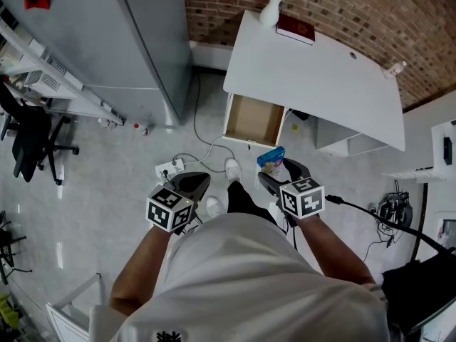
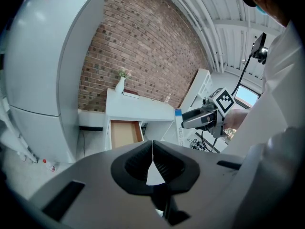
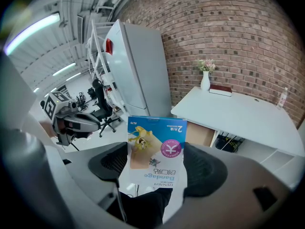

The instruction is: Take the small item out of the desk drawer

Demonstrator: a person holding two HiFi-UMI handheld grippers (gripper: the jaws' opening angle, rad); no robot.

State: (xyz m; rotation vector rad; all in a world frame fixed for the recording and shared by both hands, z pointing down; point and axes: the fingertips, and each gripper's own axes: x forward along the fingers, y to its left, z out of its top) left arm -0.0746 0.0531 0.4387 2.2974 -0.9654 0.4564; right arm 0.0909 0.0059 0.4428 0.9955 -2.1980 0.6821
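My right gripper [image 3: 156,163] is shut on a small blue and white bandage box [image 3: 156,149], held upright between its jaws well away from the desk. From the head view the box [image 1: 271,157] shows just ahead of the right gripper [image 1: 274,173]. The white desk [image 1: 313,77] stands ahead with its drawer [image 1: 253,120] pulled open; the wooden inside looks bare. My left gripper [image 2: 152,163] is shut with nothing in it, held at the left [image 1: 191,185] beside the person's body. The open drawer [image 2: 125,131] also shows in the left gripper view.
A white vase with flowers [image 1: 271,7] and a dark red book [image 1: 296,28] sit on the desk's far end. A power strip with cables [image 1: 171,168] lies on the floor left of the drawer. A grey cabinet [image 1: 121,41] stands at left, a black office chair [image 1: 32,141] beyond it.
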